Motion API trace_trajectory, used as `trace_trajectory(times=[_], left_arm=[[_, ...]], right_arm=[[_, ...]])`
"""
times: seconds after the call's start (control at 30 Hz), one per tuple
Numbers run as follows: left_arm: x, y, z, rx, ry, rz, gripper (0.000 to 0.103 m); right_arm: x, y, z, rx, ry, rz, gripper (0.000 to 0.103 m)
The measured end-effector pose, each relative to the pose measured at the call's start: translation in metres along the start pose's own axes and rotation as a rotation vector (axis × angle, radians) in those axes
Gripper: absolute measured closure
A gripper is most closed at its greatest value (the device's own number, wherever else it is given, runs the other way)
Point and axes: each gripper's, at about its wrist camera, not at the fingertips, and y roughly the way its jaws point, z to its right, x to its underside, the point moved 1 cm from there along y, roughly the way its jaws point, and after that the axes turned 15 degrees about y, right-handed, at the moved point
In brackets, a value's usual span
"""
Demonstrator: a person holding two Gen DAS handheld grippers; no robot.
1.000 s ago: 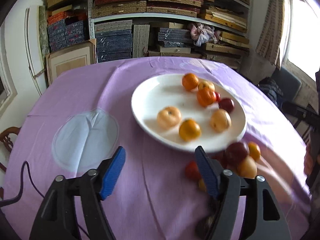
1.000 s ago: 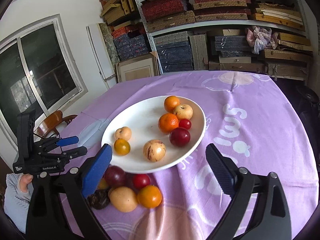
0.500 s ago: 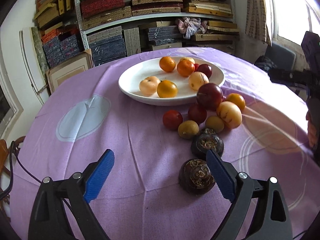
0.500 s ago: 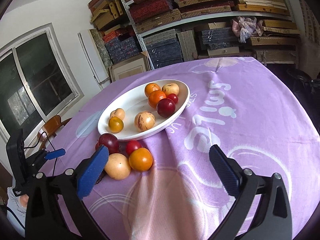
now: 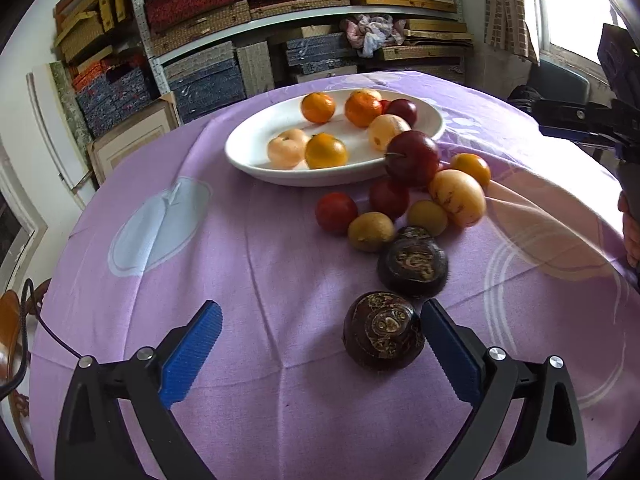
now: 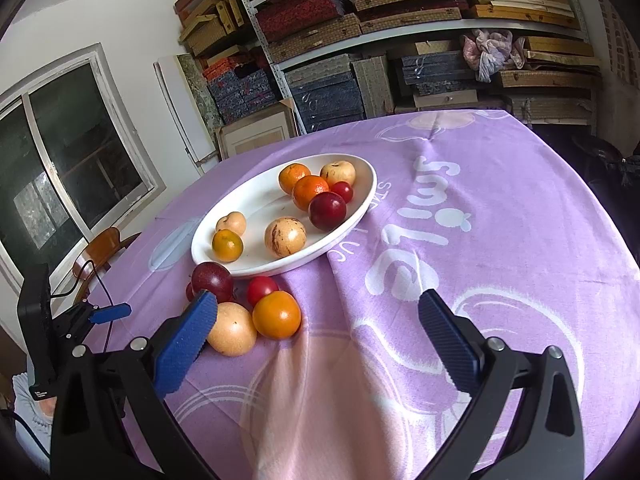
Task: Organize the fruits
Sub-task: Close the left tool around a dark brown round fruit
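A white oval plate (image 5: 256, 156) (image 6: 360, 208) holds several oranges, pale fruits and dark red plums. More fruit lies loose on the purple cloth beside it: a dark plum (image 5: 412, 158), a yellow melon-like fruit (image 5: 458, 198) (image 6: 232, 328), an orange (image 6: 277, 315) and small red and yellow fruits. Two dark brown round fruits lie nearer, one (image 5: 412, 262) ahead and one (image 5: 383, 336) just inside my left gripper's right finger. My left gripper (image 5: 320, 344) is open and empty. My right gripper (image 6: 316, 340) is open and empty, its left finger beside the melon-like fruit.
The round table wears a purple cloth (image 6: 500, 240) with white print. Shelves of stacked boxes (image 5: 320, 20) stand behind it. A wooden chair (image 6: 100, 248) and a window (image 6: 60, 160) are to the left. The other gripper shows at the right edge of the left wrist view (image 5: 600, 120).
Both grippers have pulled back from the plate and lowered. The loose fruits and the two dark brown fruits have come into the left wrist view.
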Motion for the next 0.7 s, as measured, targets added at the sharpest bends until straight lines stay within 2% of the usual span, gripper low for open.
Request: trace_trajectory(times=[0.1,0.2,0.43,0.7], left_arm=[[0.004,0.001,-0.014,-0.049,-0.052,-0.022,0.003],[0.009,0.002,-0.025,-0.042,-0.111,-0.034,0.003],[-0.002,-0.004,-0.003,-0.047,0.009,0.004,0.003],[-0.003,0.007,-0.015,0.001,-0.047,-0.010,0.007]], right_arm=[[0.000,0.000,0.000,-0.001,-0.002,-0.001,0.004],[0.000,0.001,0.000,-0.002,-0.006,-0.007,0.004],[0.003,0.004,-0.006,-0.001,-0.037,-0.020,0.004],[0.011,0.010,-0.014,0.009,-0.086,-0.047,0.004]])
